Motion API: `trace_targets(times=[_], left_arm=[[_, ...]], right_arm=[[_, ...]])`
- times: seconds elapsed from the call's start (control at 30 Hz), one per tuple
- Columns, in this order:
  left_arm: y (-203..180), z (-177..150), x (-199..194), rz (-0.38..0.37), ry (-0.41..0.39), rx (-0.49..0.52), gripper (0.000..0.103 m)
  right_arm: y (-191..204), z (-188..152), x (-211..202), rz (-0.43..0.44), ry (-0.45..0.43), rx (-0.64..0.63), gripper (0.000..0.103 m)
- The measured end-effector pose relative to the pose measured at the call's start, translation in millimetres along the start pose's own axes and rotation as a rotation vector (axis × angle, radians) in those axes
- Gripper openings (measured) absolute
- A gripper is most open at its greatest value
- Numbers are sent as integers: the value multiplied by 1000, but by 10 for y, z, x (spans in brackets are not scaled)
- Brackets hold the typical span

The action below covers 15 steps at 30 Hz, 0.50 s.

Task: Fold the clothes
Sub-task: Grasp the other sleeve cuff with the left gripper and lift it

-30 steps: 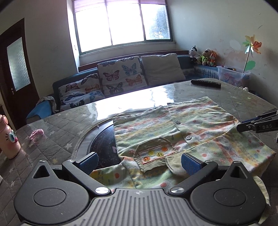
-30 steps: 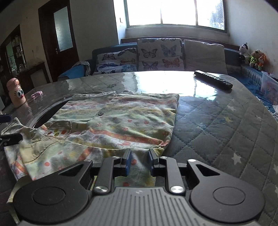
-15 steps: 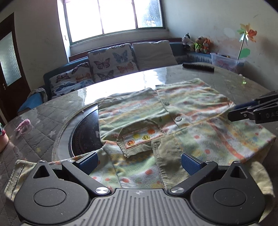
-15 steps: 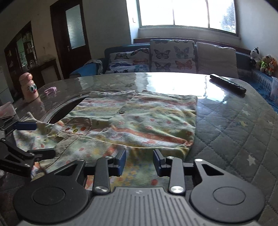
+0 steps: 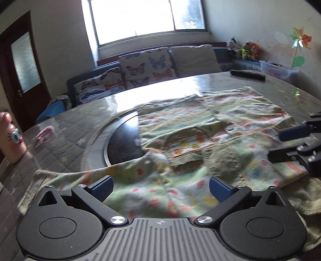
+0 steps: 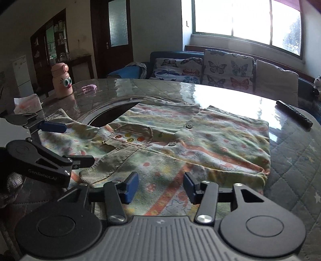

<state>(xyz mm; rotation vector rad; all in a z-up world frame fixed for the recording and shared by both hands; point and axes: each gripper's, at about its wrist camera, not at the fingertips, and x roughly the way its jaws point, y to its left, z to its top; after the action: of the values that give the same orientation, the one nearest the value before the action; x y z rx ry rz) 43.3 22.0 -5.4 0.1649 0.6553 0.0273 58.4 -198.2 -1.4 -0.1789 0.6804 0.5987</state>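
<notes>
Cotton shirt (image 6: pixel 180 144) lies flat at table (image 6: pixel 297 160) centre, twelve o'clock of us. Our right gripper (image 6: pixel 160 185) has just been opening, nothing clamped; our left gripper (image 5: pixel 160 186) gapes. We judge a fold just released; next, grasp the nine-o'clock sleeve (image 5: pixel 66 176).

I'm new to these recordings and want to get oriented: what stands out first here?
A pastel patterned shirt lies partly folded across the middle of the round table, with both grippers, left and right, open over its near edge. Behind, a bright window glares above a sofa with butterfly cushions, and a pink bottle with cartoon eyes stands at the table's far left.
</notes>
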Motion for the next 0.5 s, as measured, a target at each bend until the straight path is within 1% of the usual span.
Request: trace_targets(times=[0.1, 0.2, 0.4, 0.5], left_arm=[[215, -53, -45, 60, 7, -54, 103], [470, -105, -85, 137, 12, -115, 103], [1036, -219, -135, 289, 17, -279, 103], [1303, -271, -132, 363, 28, -370, 100]], right_arm=[[82, -44, 49, 8, 17, -37, 52], [110, -46, 34, 7, 13, -47, 54], [113, -42, 13, 4, 15, -43, 55], [114, -41, 13, 3, 15, -39, 55]])
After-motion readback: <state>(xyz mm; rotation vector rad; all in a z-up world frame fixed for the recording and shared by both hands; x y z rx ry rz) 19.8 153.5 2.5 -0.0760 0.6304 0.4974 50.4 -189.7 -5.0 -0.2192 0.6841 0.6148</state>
